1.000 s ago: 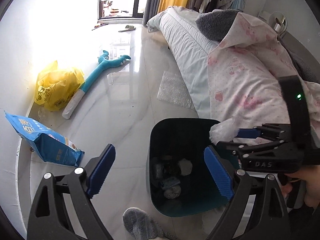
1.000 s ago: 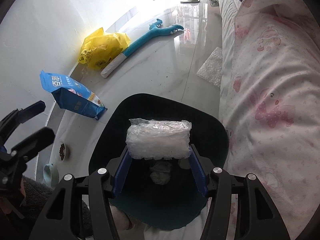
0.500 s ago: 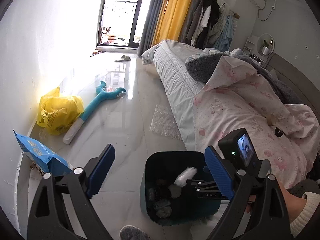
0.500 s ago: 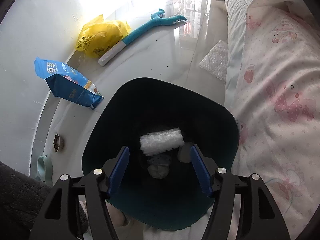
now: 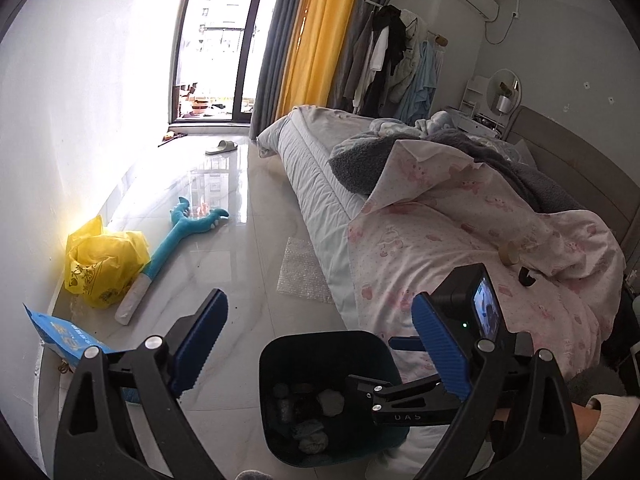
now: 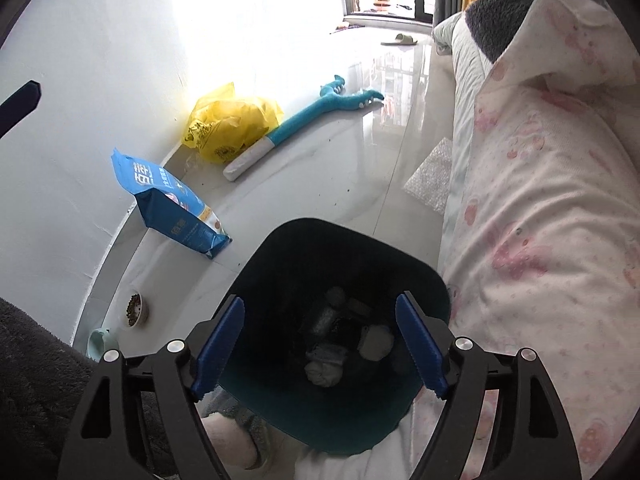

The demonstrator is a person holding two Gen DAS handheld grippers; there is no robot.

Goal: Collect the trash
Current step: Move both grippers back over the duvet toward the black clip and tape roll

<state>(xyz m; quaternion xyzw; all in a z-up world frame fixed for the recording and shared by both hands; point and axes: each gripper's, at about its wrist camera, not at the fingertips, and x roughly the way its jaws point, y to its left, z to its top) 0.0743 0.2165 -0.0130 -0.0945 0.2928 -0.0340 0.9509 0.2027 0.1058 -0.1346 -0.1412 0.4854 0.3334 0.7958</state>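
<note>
Right tongs (image 6: 320, 346): jaws opening, nothing between the ribbed blue pads (image 6: 218, 350); they hang directly over the mouth of the trash bin (image 6: 280, 248). In the left wrist view "DAS" is moulded in pale letters on the black body of the right tongs.

Left tongs (image 5: 320, 344): jaws stand wide apart, empty, same blue serrated pads on black plastic arms with silver pivot screws.

Trash bin: dark teal, rounded-square mouth, smooth plastic, standing on the floor just beside the bed (image 6: 540, 200). Inside lie crumpled whitish wads (image 6: 324, 368) and a dull silvery piece; details are dim.

Bubble wrap sheet (image 5: 302, 270): clear, dimpled, flat on the glossy marble-look floor (image 5: 224, 280), touching the edge of the bed.

Blue pouch (image 6: 172, 204): glossy, with large white characters, too distorted to read. Yellow plastic bag (image 6: 228, 124): crinkled, black print with a QR-like square, against the wall. Plush teal toy (image 6: 320, 114) with a white handle lies beside the yellow plastic bag. Quilt (image 5: 460, 240): pale pink, soft, cartoon print.
</note>
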